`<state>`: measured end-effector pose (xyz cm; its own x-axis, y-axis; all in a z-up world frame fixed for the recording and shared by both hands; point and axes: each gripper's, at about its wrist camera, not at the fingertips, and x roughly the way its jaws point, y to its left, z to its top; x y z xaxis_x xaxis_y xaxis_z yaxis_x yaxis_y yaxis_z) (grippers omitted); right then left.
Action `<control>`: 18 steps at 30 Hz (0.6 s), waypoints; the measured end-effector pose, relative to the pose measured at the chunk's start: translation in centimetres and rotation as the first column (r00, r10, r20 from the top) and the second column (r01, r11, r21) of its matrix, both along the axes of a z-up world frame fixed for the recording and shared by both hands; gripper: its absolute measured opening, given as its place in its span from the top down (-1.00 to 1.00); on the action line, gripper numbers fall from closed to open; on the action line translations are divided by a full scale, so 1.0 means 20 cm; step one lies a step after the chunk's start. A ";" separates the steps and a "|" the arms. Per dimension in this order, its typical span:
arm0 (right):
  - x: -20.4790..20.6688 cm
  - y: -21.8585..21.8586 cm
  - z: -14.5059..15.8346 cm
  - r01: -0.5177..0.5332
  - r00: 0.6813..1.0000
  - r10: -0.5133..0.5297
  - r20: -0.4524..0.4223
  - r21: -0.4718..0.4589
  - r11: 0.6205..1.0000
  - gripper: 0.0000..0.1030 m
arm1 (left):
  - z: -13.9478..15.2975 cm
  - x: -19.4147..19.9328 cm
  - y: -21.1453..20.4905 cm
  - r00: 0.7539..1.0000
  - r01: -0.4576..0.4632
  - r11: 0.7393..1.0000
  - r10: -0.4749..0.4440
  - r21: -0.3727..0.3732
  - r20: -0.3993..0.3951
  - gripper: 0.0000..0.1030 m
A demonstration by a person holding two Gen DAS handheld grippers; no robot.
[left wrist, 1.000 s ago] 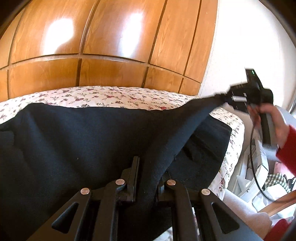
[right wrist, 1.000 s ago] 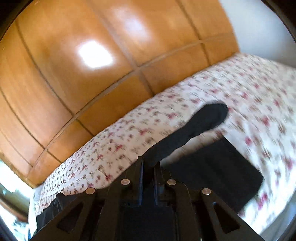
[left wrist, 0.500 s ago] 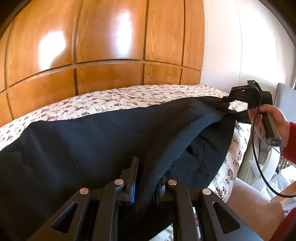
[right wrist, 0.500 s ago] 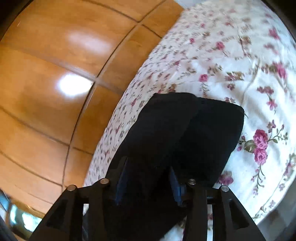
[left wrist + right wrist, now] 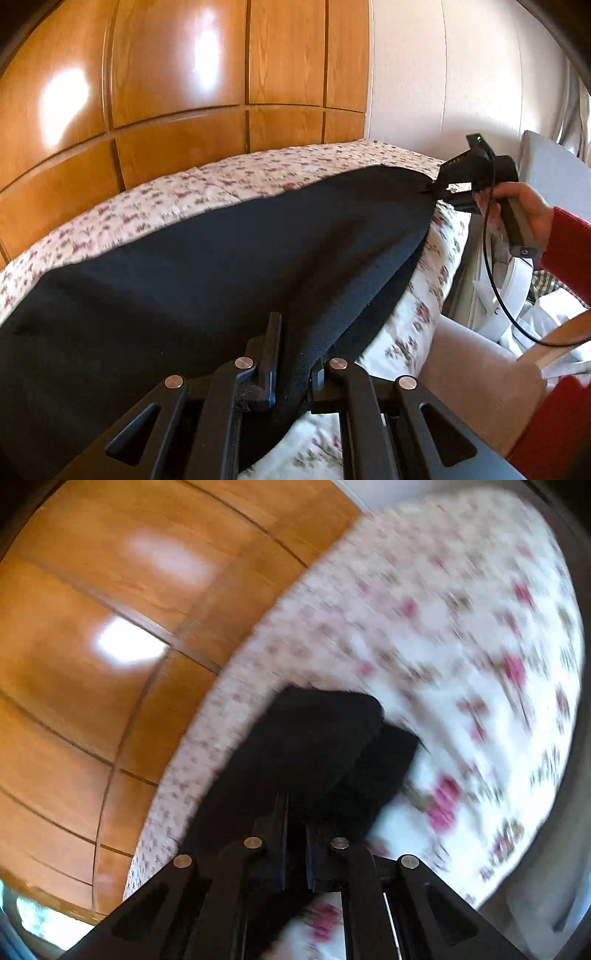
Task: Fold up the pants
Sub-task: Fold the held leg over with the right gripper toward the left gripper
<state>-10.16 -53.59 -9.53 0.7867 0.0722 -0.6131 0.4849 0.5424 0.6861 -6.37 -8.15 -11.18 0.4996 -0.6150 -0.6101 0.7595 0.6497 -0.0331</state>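
pants (image 5: pixel 229 266) black, spread over floral bed (image 5: pixel 295 166), near edge clamped in left gripper (image 5: pixel 295 363), far corner pinched in right gripper (image 5: pixel 434 188), wood panels (image 5: pixel 184 92) behind

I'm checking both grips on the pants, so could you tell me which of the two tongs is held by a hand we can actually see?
The right tongs, at the pants' far corner: a hand in a red sleeve grips their handle. The left tongs show no hand.

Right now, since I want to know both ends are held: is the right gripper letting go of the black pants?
No: the right gripper is clamped on the far corner of the black pants, pulling the cloth taut.
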 end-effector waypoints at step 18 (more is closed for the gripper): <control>-0.01 0.14 0.23 0.119 0.979 -0.173 -0.108 -0.390 0.913 0.59 | 0.01 0.01 0.11 0.990 -0.030 0.991 0.012 -0.127 -0.142 0.55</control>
